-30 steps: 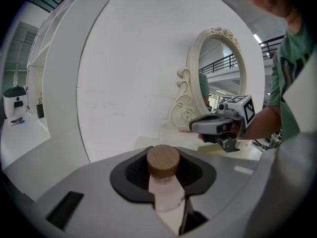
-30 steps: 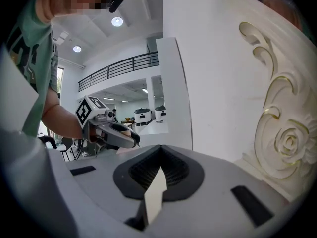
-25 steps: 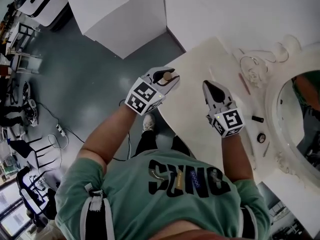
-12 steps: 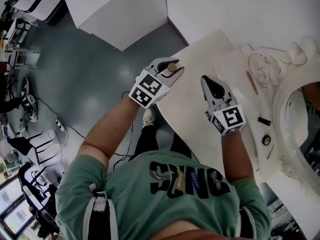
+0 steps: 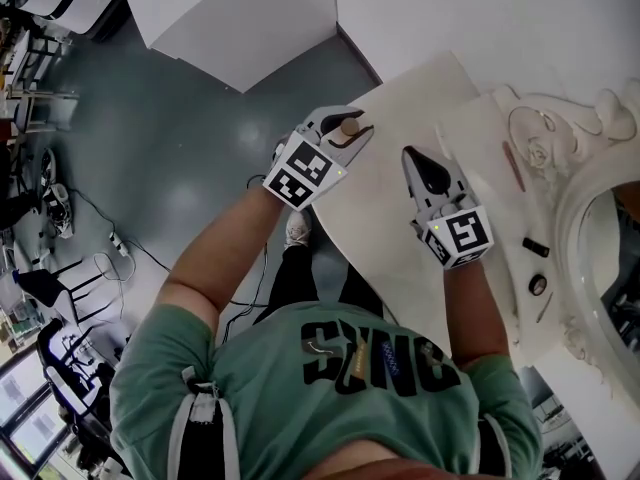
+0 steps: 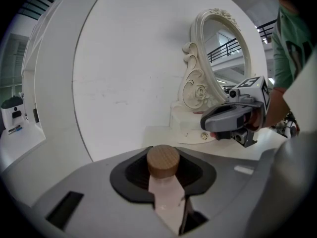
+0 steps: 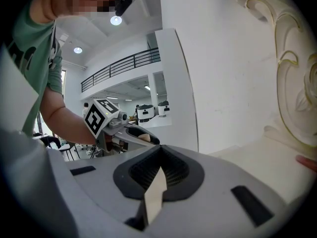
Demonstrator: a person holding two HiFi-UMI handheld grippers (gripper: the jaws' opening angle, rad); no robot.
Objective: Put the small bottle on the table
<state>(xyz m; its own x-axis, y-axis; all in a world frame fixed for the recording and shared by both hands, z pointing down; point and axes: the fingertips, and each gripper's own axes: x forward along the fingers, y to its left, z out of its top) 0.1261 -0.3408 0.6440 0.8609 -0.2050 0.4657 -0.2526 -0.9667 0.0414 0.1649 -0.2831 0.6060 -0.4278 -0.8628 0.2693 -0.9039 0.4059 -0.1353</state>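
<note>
Cream bench (image 5: 385, 208), its left edge running beneath the left claw (image 5: 352, 134), bare top open toward 12 o'clock, ornate mirror (image 5: 545, 148) crowding 3 o'clock, left claw clenched on the cork-capped small bottle (image 5: 349, 126) at that edge, contents unclear, right claw (image 5: 420, 160) closed, empty

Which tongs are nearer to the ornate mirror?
Right. The right tongs are over the table's middle, toward the mirror; the left tongs, gripping the small bottle, are at the table's opposite edge.
</note>
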